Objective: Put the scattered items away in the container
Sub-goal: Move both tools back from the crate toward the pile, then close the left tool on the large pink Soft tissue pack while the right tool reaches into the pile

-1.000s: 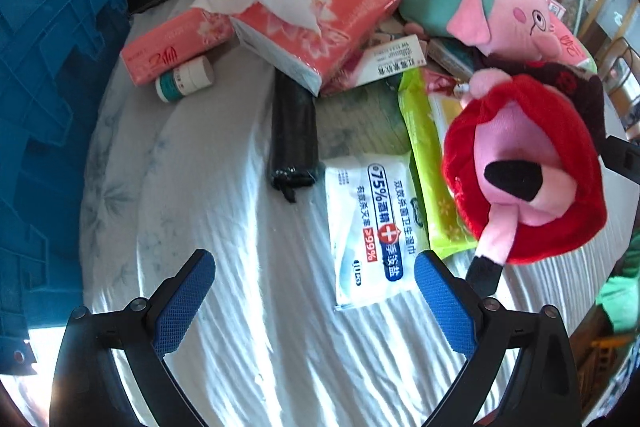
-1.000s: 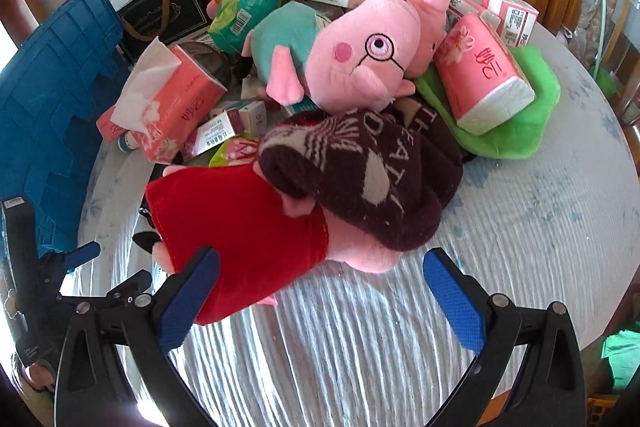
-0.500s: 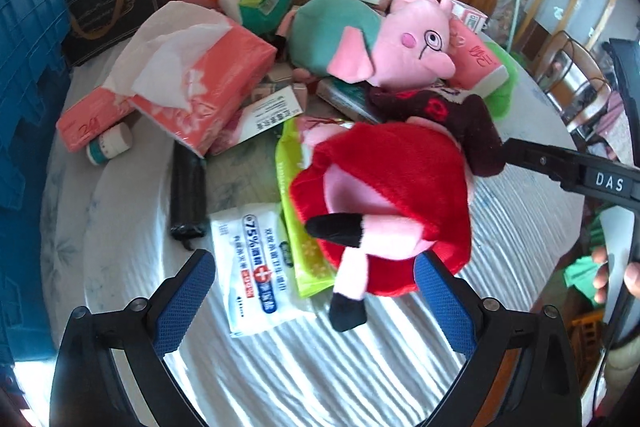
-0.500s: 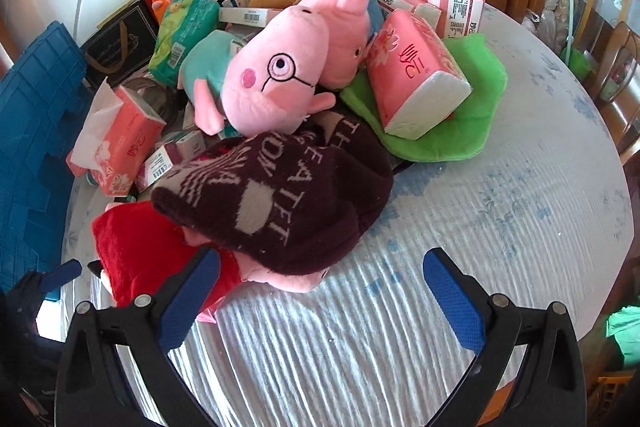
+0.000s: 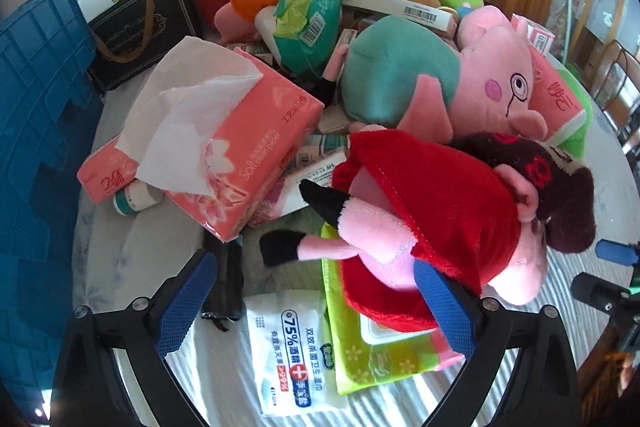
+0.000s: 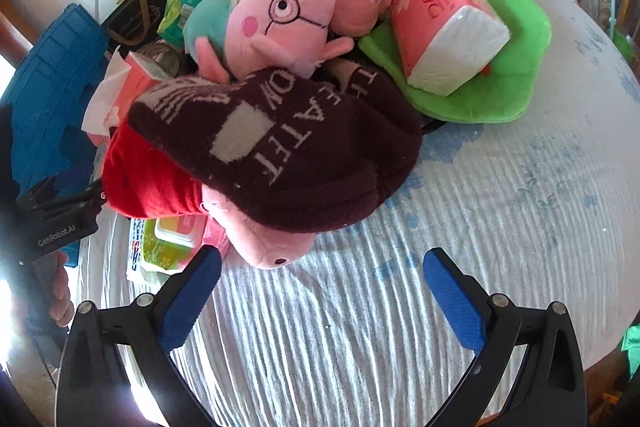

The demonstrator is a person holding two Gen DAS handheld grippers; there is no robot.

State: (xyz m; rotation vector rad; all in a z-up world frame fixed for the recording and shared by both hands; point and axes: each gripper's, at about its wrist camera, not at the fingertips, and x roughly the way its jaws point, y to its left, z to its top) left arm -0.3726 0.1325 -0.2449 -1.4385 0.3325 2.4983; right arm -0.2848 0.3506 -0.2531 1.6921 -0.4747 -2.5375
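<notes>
Both your grippers, left (image 5: 316,299) and right (image 6: 320,291), were spread, grasping nothing; the crate's (image 5: 36,131) inside was hidden

Red-dressed pig plush's (image 6: 152,171) head mostly under dark knit hat (image 6: 280,155)

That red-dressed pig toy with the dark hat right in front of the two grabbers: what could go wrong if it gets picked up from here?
The dark knit hat sits loosely on the red-dressed pig toy, so it may slide off when lifted. The toy lies on a green wipes pack; fingers closing low might catch that too. The left gripper is open, one finger already under the dress, so it may pinch only fabric.
</notes>
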